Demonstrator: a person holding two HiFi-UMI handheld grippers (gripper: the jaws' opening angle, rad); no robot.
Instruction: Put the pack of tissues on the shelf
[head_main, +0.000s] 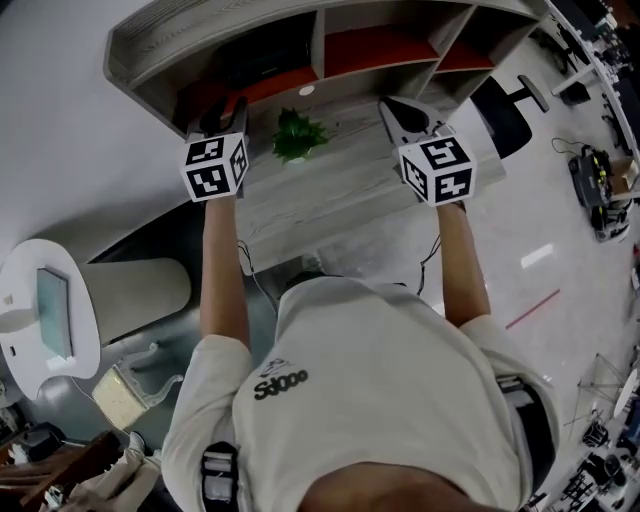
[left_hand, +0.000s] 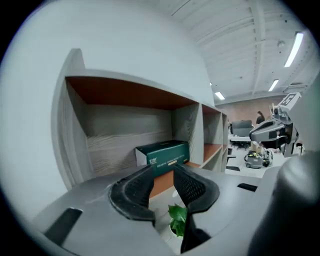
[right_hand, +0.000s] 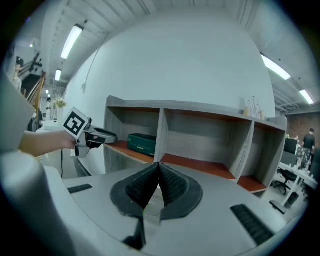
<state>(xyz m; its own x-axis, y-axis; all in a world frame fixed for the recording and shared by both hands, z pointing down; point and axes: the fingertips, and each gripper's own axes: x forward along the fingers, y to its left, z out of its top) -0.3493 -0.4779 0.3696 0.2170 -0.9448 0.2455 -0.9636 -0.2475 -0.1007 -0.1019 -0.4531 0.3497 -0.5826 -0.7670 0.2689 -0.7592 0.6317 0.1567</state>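
Pale glossy flooring (head_main: 540, 230) is showing around the person at the lower edge of the head view, and a light shirt (head_main: 380, 390) is filling the bottom centre. Both bare forearms are reaching up the frame, each hand carrying a tool with a black-and-white marker cube on it.

The left tool (left_hand: 164, 169) is holding its jaws slightly spread. Nothing is sitting between the pads, and only leaves are showing through the gap below. The right tool (right_hand: 159, 164) is keeping its jaws pressed together at the tips and is pinching nothing.

Beyond them a wood-grain table (head_main: 330, 195) is running across the upper middle of the head view. A small green plant (head_main: 298, 135) is standing on it between the two tools.

At the back of the table a grey shelf (head_main: 190, 35) with orange-brown compartment floors is rising against the white wall (right_hand: 180, 60). The pack of tissues (left_hand: 162, 151) (a dark green box with a white end) is lying flat on the floor of the end compartment. That compartment is sitting at the left of the right gripper view. The pack is resting close to the upright divider (left_hand: 192, 130), though whether it is touching it is not clear. In the right gripper view the left tool is hovering in front of that compartment, apart from the pack.

Farther off, at the upper right of the head view, a black office chair (head_main: 505, 110) is standing on the floor.
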